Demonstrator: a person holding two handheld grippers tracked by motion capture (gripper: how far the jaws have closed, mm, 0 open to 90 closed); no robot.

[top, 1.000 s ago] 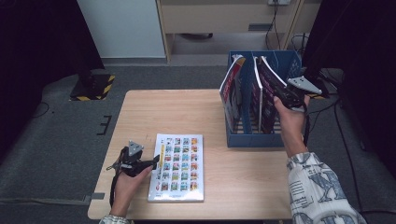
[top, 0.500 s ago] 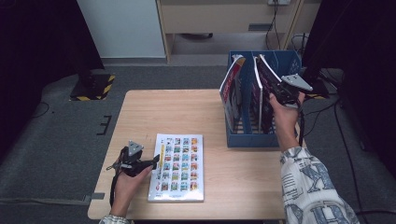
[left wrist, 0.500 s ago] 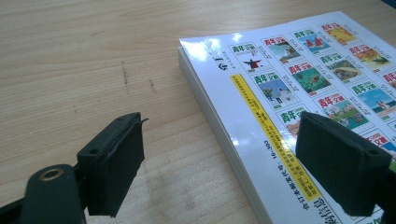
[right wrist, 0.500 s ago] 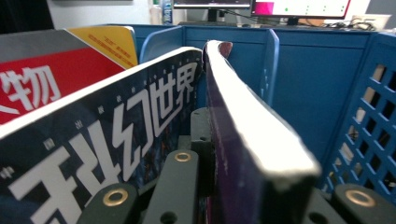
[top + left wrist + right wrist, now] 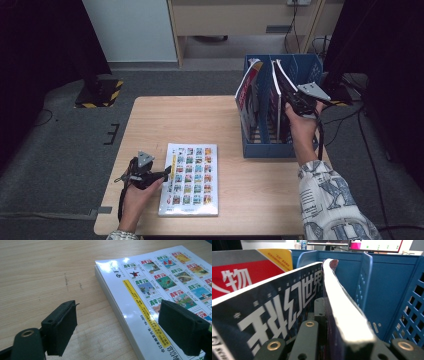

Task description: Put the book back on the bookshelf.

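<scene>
Jaws of the right gripper (image 5: pixel 292 100) pinch a dark magazine (image 5: pixel 281 92) standing in the blue file rack (image 5: pixel 280 149), which holds three magazines. The left gripper (image 5: pixel 167 174) is spread at the edge of one magazine (image 5: pixel 192 177) flat on the table (image 5: pixel 190 120).

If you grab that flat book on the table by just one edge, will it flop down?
Probably a little. The book is a thick stack of pages under a soft cover, so it would likely sag rather than stay flat. Its glossy cover shines under the light, so the left gripper, open astride its edge, might slip. It looks fairly heavy.
</scene>
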